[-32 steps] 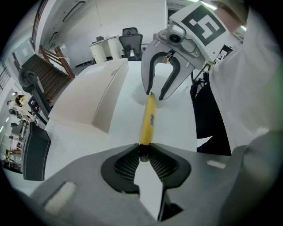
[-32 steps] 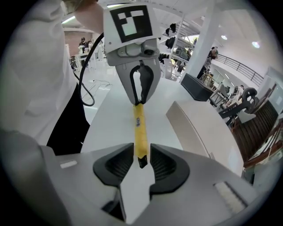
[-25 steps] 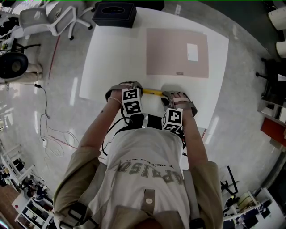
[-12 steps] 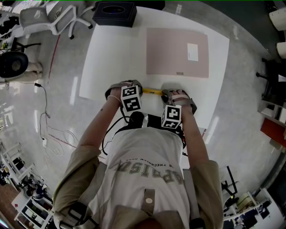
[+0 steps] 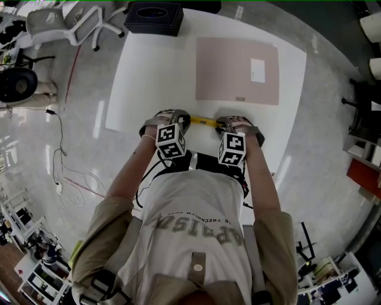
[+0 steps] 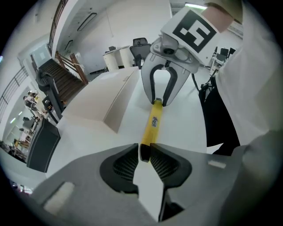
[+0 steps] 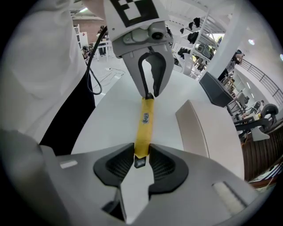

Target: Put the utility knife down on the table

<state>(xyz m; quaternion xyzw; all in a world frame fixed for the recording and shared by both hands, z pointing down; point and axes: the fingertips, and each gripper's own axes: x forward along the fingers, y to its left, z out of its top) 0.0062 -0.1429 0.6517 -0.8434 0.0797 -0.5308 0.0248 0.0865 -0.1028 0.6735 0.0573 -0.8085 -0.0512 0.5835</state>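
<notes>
The yellow utility knife (image 5: 203, 122) lies level just over the white table (image 5: 149, 77), near its front edge. It is held at both ends. My left gripper (image 5: 182, 118) is shut on the knife's dark end (image 6: 144, 152), and its jaws have just been opening a little with that end still between the pads. My right gripper (image 5: 221, 124) is shut on the other end of the yellow body (image 7: 142, 145). Each gripper view looks along the knife (image 6: 153, 122) to the opposite gripper (image 6: 159, 101), whose tips pinch the far end. Both grippers point steeply down.
A pink mat (image 5: 237, 71) with a small white card (image 5: 256, 68) lies on the table beyond the knife. A dark box (image 5: 153, 18) stands at the table's far edge, with an office chair (image 5: 65, 21) to its left. The person's torso is close behind both grippers.
Both grippers have tipped: the left marker cube swung left and lower in the picture, the right one shifted slightly. The knife stays in the same place between them.
</notes>
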